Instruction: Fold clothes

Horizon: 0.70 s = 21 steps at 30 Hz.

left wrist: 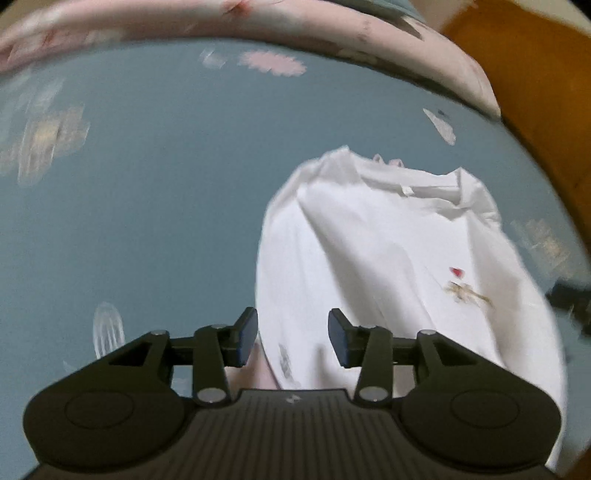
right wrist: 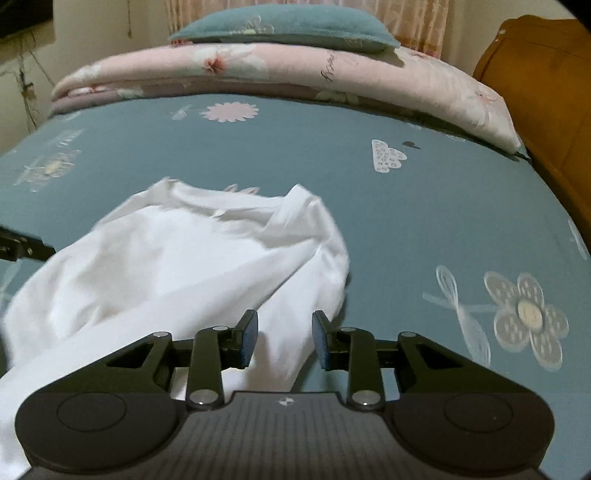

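Note:
A white T-shirt [left wrist: 388, 258] lies crumpled on the teal flowered bedsheet [left wrist: 147, 184], collar at the far end and a small red and gold print on its chest. My left gripper [left wrist: 293, 338] hovers over the shirt's near left edge, jaws apart, pads not pressing on cloth. In the right wrist view the same shirt [right wrist: 184, 258] spreads to the left. My right gripper [right wrist: 284, 339] stands open above the shirt's near right edge, with fabric showing behind the gap and nothing pinched. A dark piece of the other gripper [right wrist: 22, 247] pokes in at the left edge.
A folded pink floral quilt [right wrist: 258, 70] lies across the far end of the bed, with a teal pillow [right wrist: 284, 29] on top. A wooden headboard [right wrist: 546, 92] rises at the right. Bare bedsheet [right wrist: 443, 221] stretches right of the shirt.

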Each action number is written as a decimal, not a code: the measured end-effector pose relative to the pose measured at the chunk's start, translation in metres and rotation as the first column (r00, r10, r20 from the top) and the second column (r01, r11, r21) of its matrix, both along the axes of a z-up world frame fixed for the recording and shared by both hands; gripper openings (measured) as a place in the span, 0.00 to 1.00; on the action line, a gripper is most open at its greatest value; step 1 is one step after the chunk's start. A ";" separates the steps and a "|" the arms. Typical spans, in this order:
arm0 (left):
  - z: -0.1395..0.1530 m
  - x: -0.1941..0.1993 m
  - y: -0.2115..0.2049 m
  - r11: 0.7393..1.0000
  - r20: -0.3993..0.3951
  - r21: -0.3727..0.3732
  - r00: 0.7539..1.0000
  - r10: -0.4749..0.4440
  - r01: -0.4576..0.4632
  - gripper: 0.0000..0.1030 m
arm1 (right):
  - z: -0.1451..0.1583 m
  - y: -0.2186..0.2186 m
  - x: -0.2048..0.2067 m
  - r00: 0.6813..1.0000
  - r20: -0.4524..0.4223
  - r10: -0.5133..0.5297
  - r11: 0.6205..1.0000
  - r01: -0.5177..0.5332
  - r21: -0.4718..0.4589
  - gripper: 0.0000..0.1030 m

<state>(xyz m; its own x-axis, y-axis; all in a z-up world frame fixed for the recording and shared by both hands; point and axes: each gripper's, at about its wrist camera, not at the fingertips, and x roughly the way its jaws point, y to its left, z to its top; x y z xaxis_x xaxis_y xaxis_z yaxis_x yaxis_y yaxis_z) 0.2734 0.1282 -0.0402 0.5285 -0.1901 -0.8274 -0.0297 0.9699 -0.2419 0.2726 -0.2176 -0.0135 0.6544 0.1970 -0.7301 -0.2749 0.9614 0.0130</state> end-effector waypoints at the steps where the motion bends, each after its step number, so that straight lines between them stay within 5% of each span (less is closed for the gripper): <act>1: -0.005 -0.011 0.004 0.998 -0.006 -0.046 1.000 0.030 -0.030 0.42 | 0.002 0.000 -0.015 1.000 0.004 0.000 1.000 0.000 0.013 0.44; 9: -0.047 -0.058 0.013 0.939 -0.075 -0.281 0.980 0.186 -0.200 0.41 | -0.017 -0.006 -0.101 0.996 -0.035 -0.086 0.963 0.092 0.252 0.44; 15: -0.054 -0.056 0.007 0.890 -0.063 -0.396 0.974 0.220 -0.226 0.37 | -0.025 -0.007 -0.126 0.993 -0.051 -0.103 0.958 0.113 0.263 0.44; 21: -0.062 -0.056 0.000 0.884 -0.072 -0.385 0.963 0.259 -0.266 0.12 | -0.029 -0.005 -0.130 0.993 -0.057 -0.101 0.960 0.113 0.256 0.44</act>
<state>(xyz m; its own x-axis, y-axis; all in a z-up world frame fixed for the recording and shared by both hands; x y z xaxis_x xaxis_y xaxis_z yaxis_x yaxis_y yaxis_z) 0.2174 0.1279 -0.1021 0.5893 -0.3540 -0.7262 -0.2780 0.7551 -0.5938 0.1430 -0.2225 -0.0423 0.6510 0.3133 -0.6914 -0.1642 0.9474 0.2746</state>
